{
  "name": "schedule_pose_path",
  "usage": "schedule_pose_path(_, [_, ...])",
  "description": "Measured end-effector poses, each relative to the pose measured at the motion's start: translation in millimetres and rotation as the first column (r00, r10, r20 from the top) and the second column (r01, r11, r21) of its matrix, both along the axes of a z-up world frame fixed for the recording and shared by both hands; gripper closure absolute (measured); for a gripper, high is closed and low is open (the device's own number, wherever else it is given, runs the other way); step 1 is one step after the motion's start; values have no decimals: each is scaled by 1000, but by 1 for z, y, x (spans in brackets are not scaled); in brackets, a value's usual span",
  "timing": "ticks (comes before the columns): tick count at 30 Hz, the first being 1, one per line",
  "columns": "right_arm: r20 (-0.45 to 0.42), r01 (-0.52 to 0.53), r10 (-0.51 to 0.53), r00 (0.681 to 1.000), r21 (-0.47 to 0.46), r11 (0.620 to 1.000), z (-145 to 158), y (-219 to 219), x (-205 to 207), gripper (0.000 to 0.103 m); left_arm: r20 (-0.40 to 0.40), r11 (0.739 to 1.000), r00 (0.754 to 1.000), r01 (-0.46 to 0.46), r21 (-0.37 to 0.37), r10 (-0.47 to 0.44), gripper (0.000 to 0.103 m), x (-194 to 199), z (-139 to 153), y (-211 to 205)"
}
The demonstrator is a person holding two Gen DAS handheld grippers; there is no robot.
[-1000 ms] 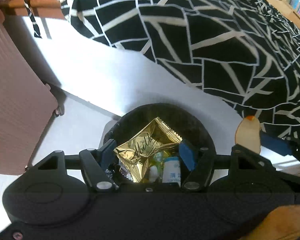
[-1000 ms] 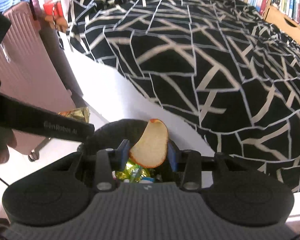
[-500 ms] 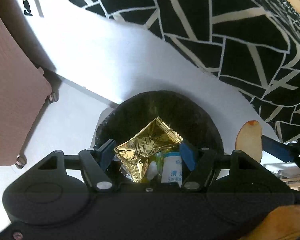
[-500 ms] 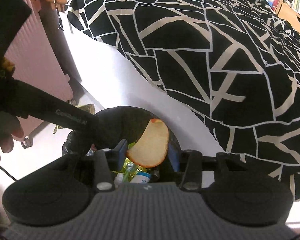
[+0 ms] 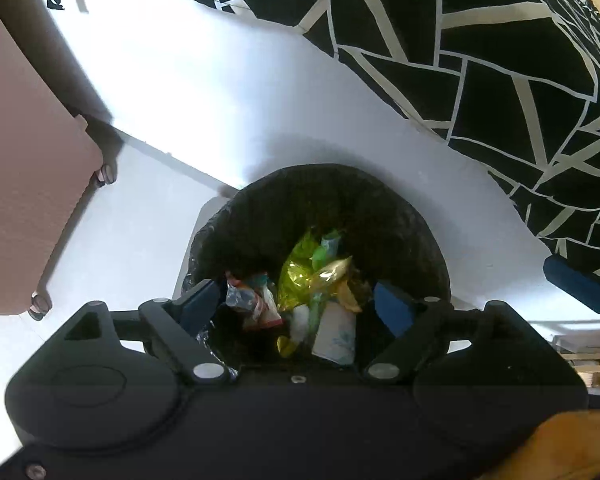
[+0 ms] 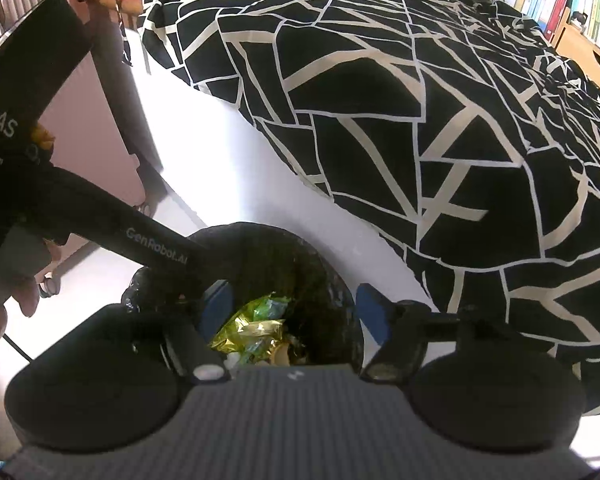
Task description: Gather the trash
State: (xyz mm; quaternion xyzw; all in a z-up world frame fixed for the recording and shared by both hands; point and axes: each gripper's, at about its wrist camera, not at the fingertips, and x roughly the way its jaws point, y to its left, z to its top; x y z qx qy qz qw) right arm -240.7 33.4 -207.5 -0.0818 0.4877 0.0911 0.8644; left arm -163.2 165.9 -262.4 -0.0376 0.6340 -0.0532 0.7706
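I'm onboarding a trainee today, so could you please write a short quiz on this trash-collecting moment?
1. True or false: the left gripper holds a wrapper.
2. What lines the bin? A) black bag B) white bag C) nothing
3. Fill in: both grippers hang over the ____.

Key: 1. False; its fingers have just been opening and nothing is between them. The right gripper is empty too. 2. A. 3. bin, where the wrappers lie.
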Motion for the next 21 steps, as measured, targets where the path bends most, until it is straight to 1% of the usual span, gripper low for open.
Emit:
schedule_pose_path(2, [3,0,0,1000,-1,1000,2,-1,0,24,0,1000,1000,0,2,0,15,-1,1,-1])
schedule_pose_path(9, [8,7,-7,1000,-1,1000,5,-3,-2,23,-6,1000,1000,-5,8,5,15,-2,3,-1])
schedule_pose_path(14, [9,9,-9,1000,0,1000,5,-4,-4,23,-1,1000,1000,8,27,-8,15,-5,3,-6])
schedule_pose_path(18, [9,13,-13,1000,5,1000,6,-5,-5,23,-19,999,1000,10,36,-9,15,-6,1,-9])
schedule_pose_path(21, [10,16,-16,1000,9,1000,7,-5,-6,23,-27,998,1000,16,60,-14,15,-8,1,-10])
